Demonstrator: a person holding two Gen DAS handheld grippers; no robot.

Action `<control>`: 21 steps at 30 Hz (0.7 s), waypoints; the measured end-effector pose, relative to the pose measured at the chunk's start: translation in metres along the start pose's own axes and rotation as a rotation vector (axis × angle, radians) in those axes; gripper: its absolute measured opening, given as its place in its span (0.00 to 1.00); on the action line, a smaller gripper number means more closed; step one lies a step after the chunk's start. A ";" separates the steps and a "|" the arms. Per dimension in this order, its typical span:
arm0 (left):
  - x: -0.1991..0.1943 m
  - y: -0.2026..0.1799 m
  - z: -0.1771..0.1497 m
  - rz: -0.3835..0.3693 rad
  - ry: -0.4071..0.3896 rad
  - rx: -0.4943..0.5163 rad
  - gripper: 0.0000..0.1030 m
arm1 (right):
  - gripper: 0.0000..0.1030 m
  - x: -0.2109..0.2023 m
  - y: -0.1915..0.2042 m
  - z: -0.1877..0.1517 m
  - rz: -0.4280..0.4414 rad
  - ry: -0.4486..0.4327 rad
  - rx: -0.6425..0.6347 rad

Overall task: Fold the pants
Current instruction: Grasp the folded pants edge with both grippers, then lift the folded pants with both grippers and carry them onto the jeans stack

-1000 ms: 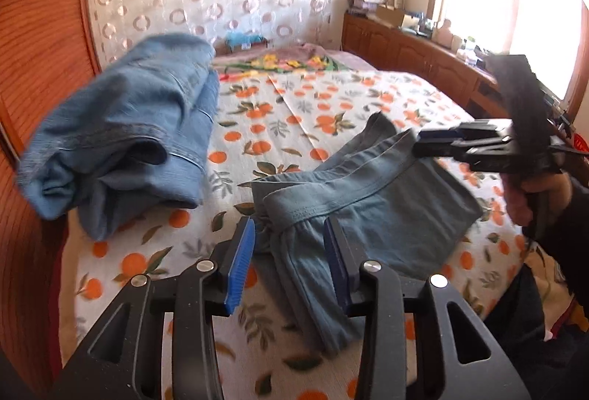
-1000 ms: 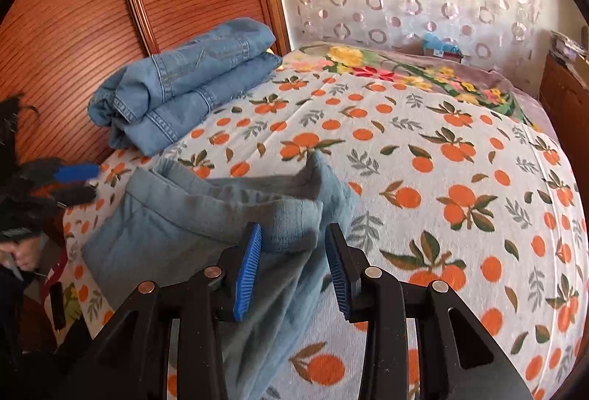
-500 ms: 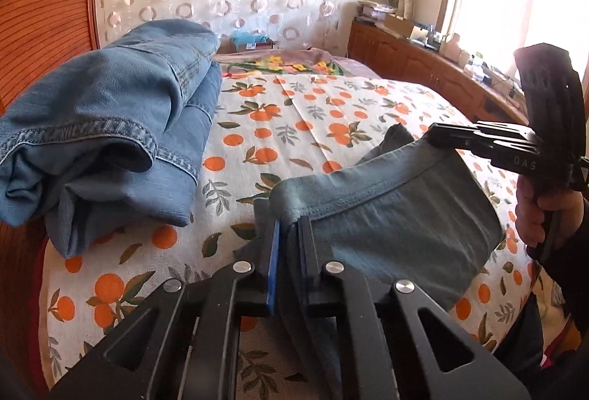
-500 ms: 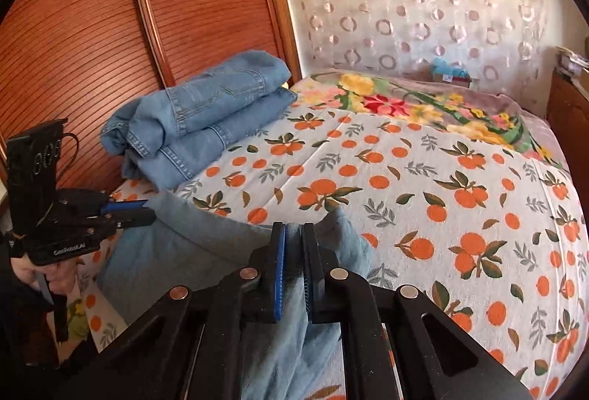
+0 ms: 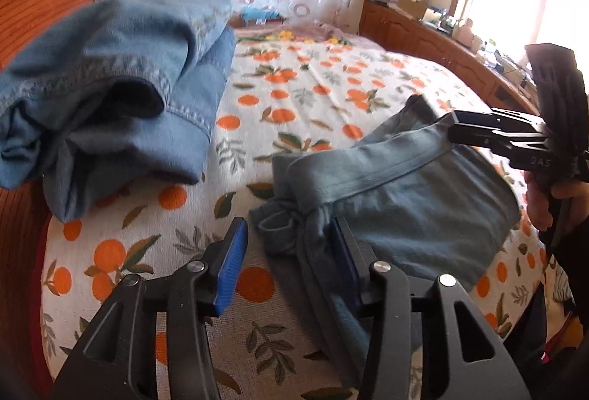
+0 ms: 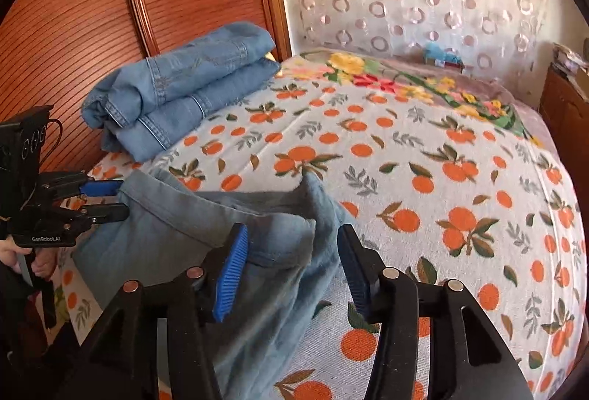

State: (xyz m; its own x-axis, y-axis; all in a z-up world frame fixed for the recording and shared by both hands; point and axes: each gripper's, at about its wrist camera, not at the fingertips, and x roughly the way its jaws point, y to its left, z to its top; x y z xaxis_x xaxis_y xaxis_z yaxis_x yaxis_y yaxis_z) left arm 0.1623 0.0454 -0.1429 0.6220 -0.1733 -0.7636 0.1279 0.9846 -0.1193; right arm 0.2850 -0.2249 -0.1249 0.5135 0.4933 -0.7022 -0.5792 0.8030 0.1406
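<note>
Both grippers were pinched shut on the cloth a moment ago; their jaws are opening and the pads stand off it. Left gripper (image 5: 287,263) has the bunched corner of the grey-blue pants (image 5: 397,204) between its jaws; right gripper (image 6: 294,267) has the other corner. Pants lie on the orange-print bedspread (image 6: 423,149). Farther back sit folded jeans (image 6: 184,87).

L grip (image 5: 285,260) jaws opening | R grip (image 6: 292,271) jaws opening

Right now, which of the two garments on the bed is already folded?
The blue denim jeans, stacked by the wooden headboard; the grey-green pants lie loose and rumpled.
</note>
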 end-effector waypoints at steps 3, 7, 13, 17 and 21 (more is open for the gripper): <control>0.002 0.001 0.002 -0.022 0.001 -0.010 0.46 | 0.53 0.007 -0.005 0.000 0.024 0.029 0.028; 0.003 -0.002 0.004 -0.037 0.002 0.008 0.46 | 0.53 0.015 -0.008 -0.001 0.049 0.050 0.046; 0.005 -0.001 0.005 -0.048 -0.003 -0.004 0.43 | 0.54 0.019 -0.013 0.001 0.082 0.065 0.073; 0.005 -0.003 0.005 -0.060 0.003 -0.012 0.31 | 0.54 0.019 -0.014 0.000 0.089 0.063 0.079; 0.004 -0.008 0.003 -0.056 -0.003 0.006 0.22 | 0.53 0.019 -0.012 -0.001 0.094 0.062 0.071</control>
State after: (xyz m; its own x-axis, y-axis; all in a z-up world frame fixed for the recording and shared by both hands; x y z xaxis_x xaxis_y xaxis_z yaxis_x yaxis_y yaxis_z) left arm 0.1657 0.0367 -0.1434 0.6156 -0.2285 -0.7542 0.1675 0.9731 -0.1581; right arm 0.3016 -0.2253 -0.1407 0.4180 0.5474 -0.7250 -0.5750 0.7773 0.2554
